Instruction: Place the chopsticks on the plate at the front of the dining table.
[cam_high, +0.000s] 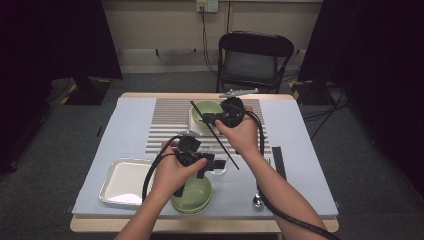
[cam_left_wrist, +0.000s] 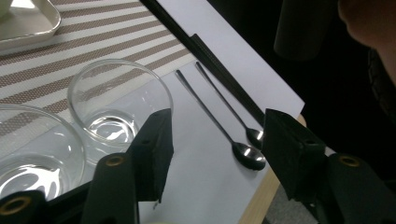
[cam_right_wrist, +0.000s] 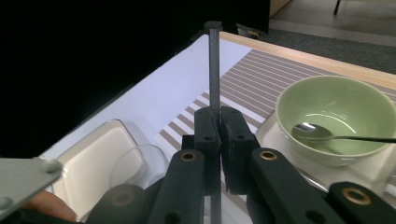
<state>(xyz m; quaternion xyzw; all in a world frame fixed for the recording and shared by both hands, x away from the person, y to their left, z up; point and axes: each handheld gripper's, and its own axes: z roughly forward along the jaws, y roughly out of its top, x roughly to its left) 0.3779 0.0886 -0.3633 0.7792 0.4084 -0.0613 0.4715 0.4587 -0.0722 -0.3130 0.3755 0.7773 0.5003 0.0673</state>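
Observation:
My right gripper (cam_high: 210, 119) is held above the striped mat, shut on a thin black stick (cam_high: 221, 144) that slants from near the far bowl down toward the person. In the right gripper view the stick (cam_right_wrist: 214, 65) rises straight up from between the closed jaws of that gripper (cam_right_wrist: 219, 112). Beyond it sits a green bowl (cam_right_wrist: 334, 112) with a metal spoon (cam_right_wrist: 313, 133) inside, on a white square plate (cam_right_wrist: 268, 135). My left gripper (cam_high: 202, 162) hovers open and holds nothing (cam_left_wrist: 217, 135), just over a clear glass cup (cam_left_wrist: 119, 98) and a second glass (cam_left_wrist: 32, 149).
Two long metal spoons (cam_left_wrist: 212, 116) lie on the pale cover beside a black strip (cam_left_wrist: 224, 70) near the table's right edge. A silver tray (cam_high: 122, 182) sits front left, stacked green bowls (cam_high: 192, 196) front centre. A folding chair (cam_high: 255, 57) stands behind the table.

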